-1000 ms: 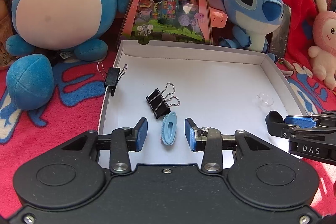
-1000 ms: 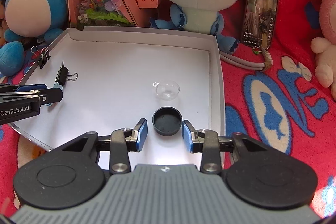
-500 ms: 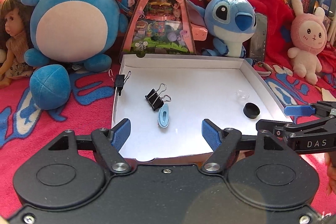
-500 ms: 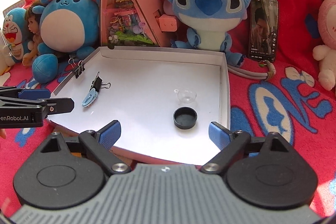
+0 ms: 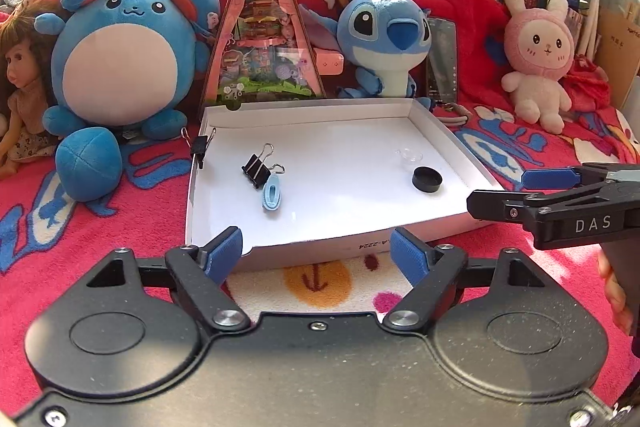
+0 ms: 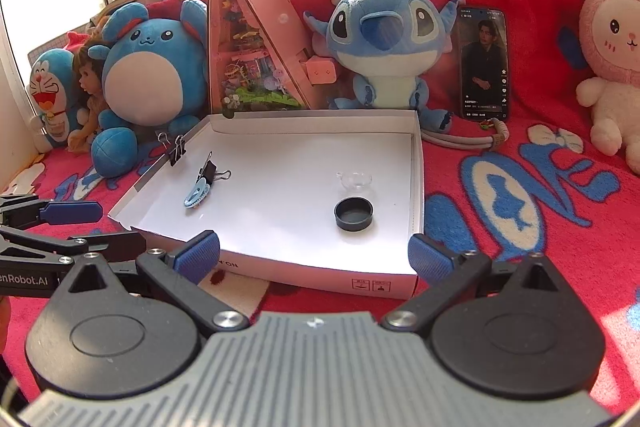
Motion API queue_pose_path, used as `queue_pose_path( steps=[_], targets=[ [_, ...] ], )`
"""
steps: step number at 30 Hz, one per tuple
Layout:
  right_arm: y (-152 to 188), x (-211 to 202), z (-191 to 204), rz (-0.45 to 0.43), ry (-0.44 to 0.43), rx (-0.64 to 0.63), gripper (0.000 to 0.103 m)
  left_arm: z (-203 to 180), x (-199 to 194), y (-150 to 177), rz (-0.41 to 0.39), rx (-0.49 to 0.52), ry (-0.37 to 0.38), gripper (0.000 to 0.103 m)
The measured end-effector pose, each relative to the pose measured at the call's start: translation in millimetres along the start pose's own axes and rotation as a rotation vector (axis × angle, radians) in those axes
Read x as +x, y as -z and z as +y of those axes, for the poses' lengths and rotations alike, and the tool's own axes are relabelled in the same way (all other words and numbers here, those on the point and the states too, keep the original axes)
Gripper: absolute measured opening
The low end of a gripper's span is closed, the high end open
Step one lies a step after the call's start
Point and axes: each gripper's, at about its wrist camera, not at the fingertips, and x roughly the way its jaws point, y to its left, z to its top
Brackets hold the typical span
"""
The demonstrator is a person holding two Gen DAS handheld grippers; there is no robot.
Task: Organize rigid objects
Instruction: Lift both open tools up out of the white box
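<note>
A white shallow box [image 5: 456,141] [image 6: 416,163] lies on the red blanket. In it lie a light blue clip [image 5: 272,191] [image 6: 197,194], a black binder clip [image 5: 256,167] [image 6: 208,171], a black cap [image 5: 427,179] [image 6: 354,214] and a clear small cup [image 5: 409,157] [image 6: 354,181]. Another binder clip [image 5: 200,146] [image 6: 176,151] grips the box's left wall. My left gripper [image 5: 318,254] is open and empty, just before the box's near edge. My right gripper [image 6: 314,257] is open and empty, also before the near edge.
Plush toys stand behind the box: a round blue one [image 5: 120,67], a blue Stitch [image 6: 384,39], a pink rabbit [image 5: 538,55]. A pink triangular toy house [image 5: 262,39] and a phone [image 6: 484,63] lean at the back. A doll [image 5: 20,87] sits at far left.
Both grippers opened, letting go of the blue clip and the black cap, then pulled back and up out of the box. The objects stay in the box.
</note>
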Motion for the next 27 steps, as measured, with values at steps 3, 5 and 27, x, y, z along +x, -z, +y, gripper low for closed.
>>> queue_pose_path(
  steps=[3,5,27],
  targets=[
    [7.1,-6.4,-1.9,-0.022,0.007,0.005,0.103,-2.7,-6.9,6.5,-0.003,0.001,0.017,0.08],
    [11.2,-10.6,-4.0,-0.029,0.008,0.01,0.103,-4.5,-11.3,10.0,-0.006,0.002,0.024,0.08],
    [58.0,-47.1,-1.0,-0.063,0.002,0.024,0.103,-12.9,-58.7,55.0,-0.042,0.015,0.061,0.082]
  ],
)
